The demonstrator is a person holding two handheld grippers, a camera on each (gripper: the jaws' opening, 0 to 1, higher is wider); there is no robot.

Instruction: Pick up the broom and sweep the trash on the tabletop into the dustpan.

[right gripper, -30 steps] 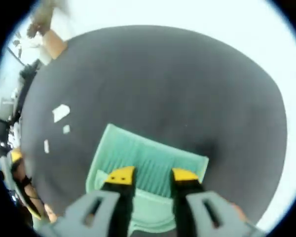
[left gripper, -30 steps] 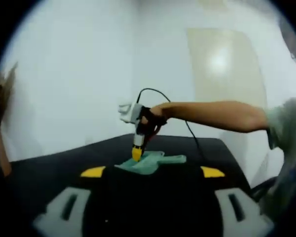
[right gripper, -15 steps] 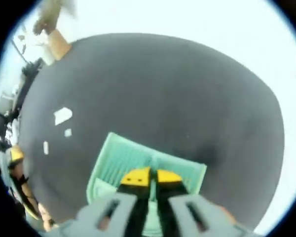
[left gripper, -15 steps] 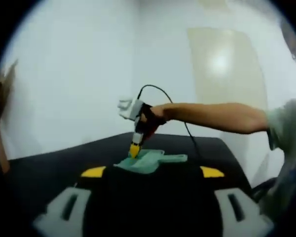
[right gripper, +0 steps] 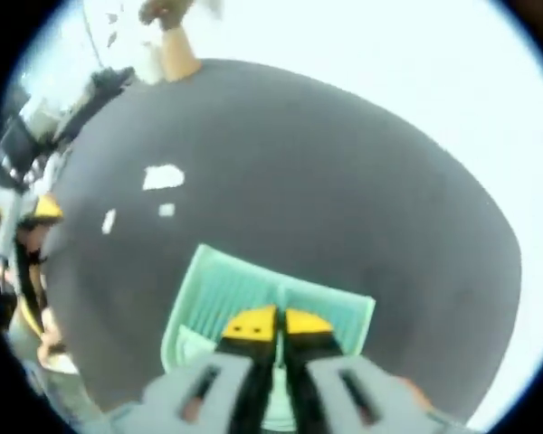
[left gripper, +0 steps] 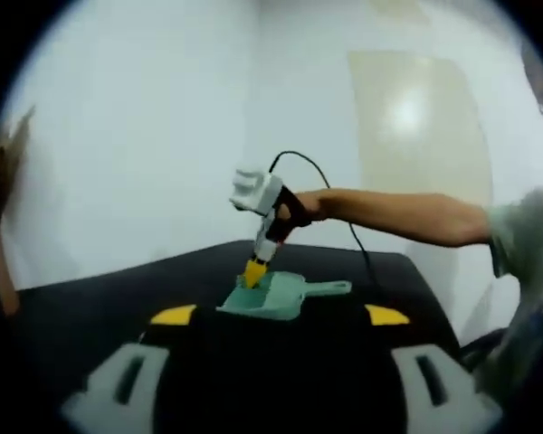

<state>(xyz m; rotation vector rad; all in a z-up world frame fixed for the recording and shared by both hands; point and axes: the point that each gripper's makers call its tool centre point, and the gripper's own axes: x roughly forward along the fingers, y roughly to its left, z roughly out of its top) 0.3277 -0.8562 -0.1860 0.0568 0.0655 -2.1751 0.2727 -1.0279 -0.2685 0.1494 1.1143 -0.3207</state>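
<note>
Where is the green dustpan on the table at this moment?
In the right gripper view the dustpan lies on the black table, under the shut right hand-held gripper, with white scraps beyond it to the upper left.

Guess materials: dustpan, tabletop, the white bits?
Dustpan: looks like moulded plastic, mint green, matte, with ribbed grooves across the tray. Tabletop: dark, dull, no glare; could be a cloth or mat covering, cannot tell. White bits: flat, irregular, probably torn paper; too small to be sure.
</note>
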